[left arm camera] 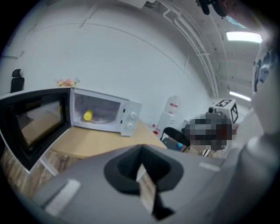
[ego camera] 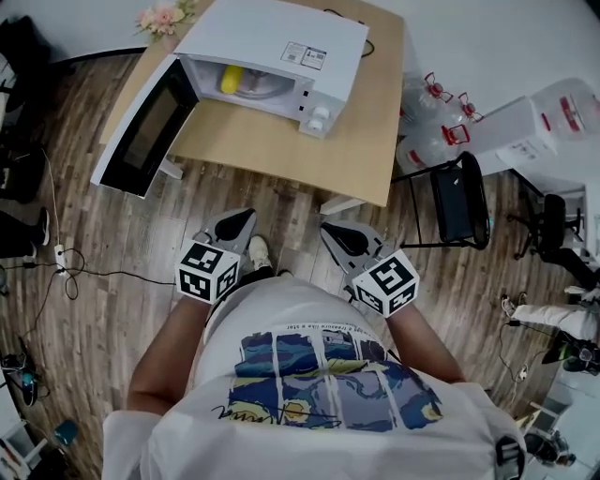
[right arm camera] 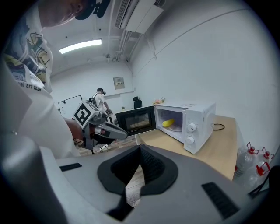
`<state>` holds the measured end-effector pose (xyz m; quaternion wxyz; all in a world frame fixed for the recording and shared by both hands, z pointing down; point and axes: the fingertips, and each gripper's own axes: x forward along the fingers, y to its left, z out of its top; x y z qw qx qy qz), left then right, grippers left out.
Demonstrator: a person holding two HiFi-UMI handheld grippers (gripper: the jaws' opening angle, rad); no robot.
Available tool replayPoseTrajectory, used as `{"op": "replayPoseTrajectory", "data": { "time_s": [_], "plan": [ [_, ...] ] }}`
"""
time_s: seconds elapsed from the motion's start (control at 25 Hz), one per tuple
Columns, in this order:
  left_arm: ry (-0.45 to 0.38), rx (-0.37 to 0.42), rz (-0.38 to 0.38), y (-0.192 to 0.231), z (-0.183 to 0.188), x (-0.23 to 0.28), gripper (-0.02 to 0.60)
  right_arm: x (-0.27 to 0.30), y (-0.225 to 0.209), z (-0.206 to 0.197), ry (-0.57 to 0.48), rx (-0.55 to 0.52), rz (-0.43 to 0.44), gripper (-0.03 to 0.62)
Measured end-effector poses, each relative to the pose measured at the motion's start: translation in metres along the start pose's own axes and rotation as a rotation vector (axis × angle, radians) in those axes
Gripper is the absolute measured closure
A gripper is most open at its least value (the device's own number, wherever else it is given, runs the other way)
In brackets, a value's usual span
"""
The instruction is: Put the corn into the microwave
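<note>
Resting inside the open microwave (ego camera: 281, 37), the corn (ego camera: 231, 79) lies on the turntable plate toward the left of the cavity, in the upper middle of the head view; it shows as a small yellow piece in the left gripper view (left arm camera: 88, 115) and in the right gripper view (right arm camera: 168, 123) too; neither tong touches it.

The microwave stands on a light wooden table (ego camera: 281, 141); its door (ego camera: 145, 127) is swung fully out toward the left of the frame, past the table's edge and over the wood floor (ego camera: 84, 309); a small bunch of pink flowers (ego camera: 164, 16) sits at the table's far left corner.

The left gripper (ego camera: 239, 221) and the right gripper (ego camera: 336, 232) are held side by side in the lower middle of the head view, just in front of the person's white printed shirt (ego camera: 319, 375) and well apart from the microwave; each points toward the table and tilts downward.

Both tongs are closed with nothing in them: the left pair (left arm camera: 141, 149) meets at the tips, and the right pair (right arm camera: 140, 146) does the same, with only floor showing through the slit below.

At the right of the head view stand a black chair (ego camera: 459, 197) and clear water jugs (ego camera: 431, 131).
</note>
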<state>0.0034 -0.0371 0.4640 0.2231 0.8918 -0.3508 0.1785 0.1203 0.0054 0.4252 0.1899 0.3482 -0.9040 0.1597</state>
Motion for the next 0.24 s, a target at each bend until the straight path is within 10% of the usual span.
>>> {"op": "replayPoseTrajectory", "data": {
  "time_s": [0.24],
  "plan": [
    [-0.01, -0.025, 0.109, -0.011, -0.019, -0.028, 0.574, -0.013, 0.008, -0.028, -0.008, 0.028, 0.029, 0.585]
  ]
}}
